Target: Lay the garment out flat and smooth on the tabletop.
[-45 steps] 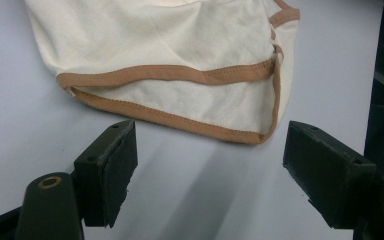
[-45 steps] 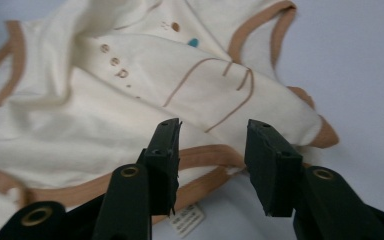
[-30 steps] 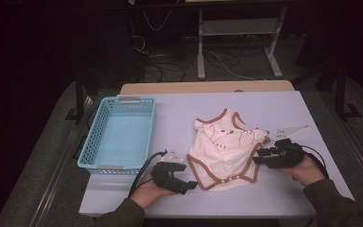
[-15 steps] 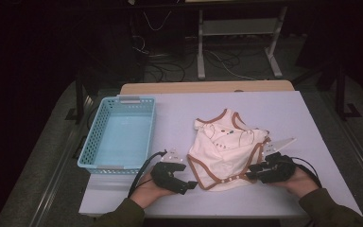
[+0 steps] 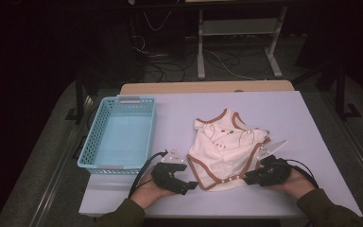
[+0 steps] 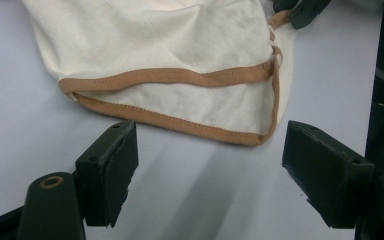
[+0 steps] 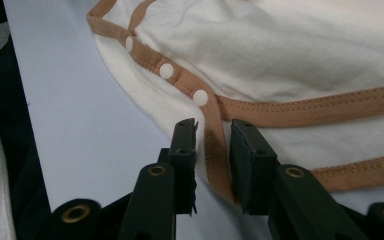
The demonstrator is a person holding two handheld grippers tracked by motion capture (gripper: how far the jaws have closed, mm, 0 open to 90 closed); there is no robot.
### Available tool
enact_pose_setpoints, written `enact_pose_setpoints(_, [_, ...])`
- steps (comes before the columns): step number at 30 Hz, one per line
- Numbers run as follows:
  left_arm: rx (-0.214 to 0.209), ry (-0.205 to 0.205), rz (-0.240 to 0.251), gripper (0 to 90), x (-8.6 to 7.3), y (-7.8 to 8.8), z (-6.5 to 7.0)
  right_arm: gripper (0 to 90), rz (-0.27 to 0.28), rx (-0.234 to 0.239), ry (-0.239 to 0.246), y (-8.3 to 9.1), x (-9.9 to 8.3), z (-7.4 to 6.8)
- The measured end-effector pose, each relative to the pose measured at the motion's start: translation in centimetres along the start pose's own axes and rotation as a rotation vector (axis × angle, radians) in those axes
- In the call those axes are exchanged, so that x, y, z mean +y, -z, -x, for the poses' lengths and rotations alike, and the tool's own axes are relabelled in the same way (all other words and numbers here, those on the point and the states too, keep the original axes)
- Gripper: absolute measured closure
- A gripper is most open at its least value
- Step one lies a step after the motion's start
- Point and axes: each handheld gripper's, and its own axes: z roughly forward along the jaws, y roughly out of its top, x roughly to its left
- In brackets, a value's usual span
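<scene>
on the pale table (image 5: 283, 109), a bodysuit (image 5: 222, 151) beside a blue basket (image 5: 123, 137).

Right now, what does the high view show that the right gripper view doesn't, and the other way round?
High view: the blue basket, the whole table, and the left tongs standing open near the lower edge of the cream bodysuit. Right gripper view: three white snaps on the brown trim, and the right tongs, whose jaws have just been closing, astride that trim with a slight gap left. Both: the bodysuit lying on the pale table.
</scene>
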Motion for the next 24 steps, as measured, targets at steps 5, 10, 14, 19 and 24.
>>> enact_pose_setpoints(5, [-0.004, -0.005, 0.005, 22.4, 0.1, -0.1, 0.2, 79.6, -0.014, 0.025, 0.012, -0.2, 0.1, -0.2])
enact_pose_setpoints(10, [-0.026, -0.017, 0.003, 24.7, 0.6, -0.5, 0.8, 86.8, -0.027, 0.026, 0.028, -0.4, 0.1, -0.3])
enact_pose_setpoints(14, [-0.047, -0.034, 0.001, 29.0, 1.4, -1.1, 1.6, 87.2, -0.028, 0.027, 0.034, -0.4, 0.2, -0.3])
enact_pose_setpoints(19, [-0.081, -0.063, -0.012, 34.8, 2.3, -2.5, 2.6, 87.3, -0.029, 0.027, 0.039, -0.4, 0.2, -0.3])
enact_pose_setpoints(24, [-0.101, -0.088, -0.048, 42.4, 2.9, -4.0, 3.2, 87.3, -0.029, 0.029, 0.042, -0.4, 0.2, -0.3])
